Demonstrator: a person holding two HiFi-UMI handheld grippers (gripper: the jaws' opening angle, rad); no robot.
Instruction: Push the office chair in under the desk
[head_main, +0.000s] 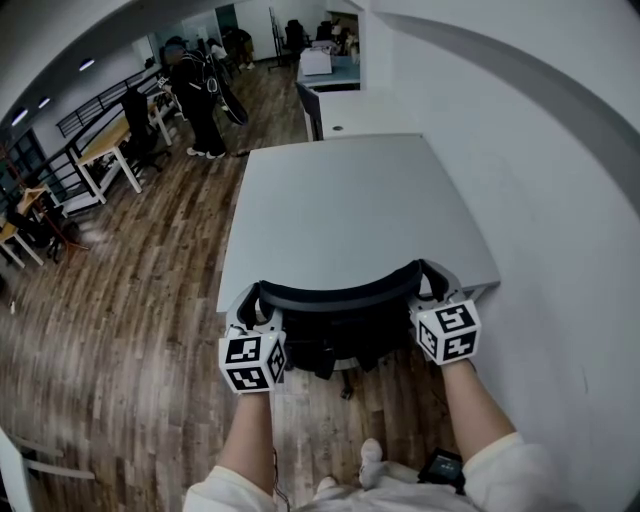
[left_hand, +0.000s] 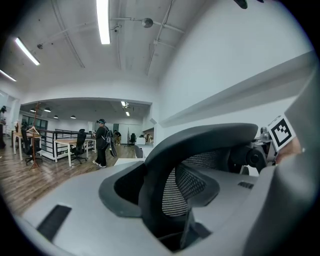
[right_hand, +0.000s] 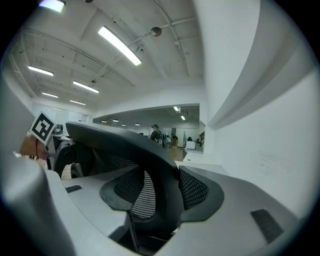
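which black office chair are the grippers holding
The black mesh-backed office chair at the grey desk, with the left gripper and right gripper shut on it; the other chair stands by a distant wood-topped table.

The office chair (head_main: 340, 296) is black, its backrest a fine see-through black mesh inside a smooth black rim. The table (head_main: 350, 210) has a plain pale grey top. The left claw (head_main: 254, 304) and the right claw (head_main: 436, 283) are light grey with dark grey pads (left_hand: 117, 192), and each carries a white cube (head_main: 252, 362) printed with black square markers. The floor (head_main: 130, 290) is dark brown wood in streaked planks. The wall (head_main: 530, 150) is plain white. The sleeves (head_main: 505, 465) are cream. Farther off, a person (head_main: 203, 95) wears black, near far tables (head_main: 105, 140) with light wooden tops and white legs.
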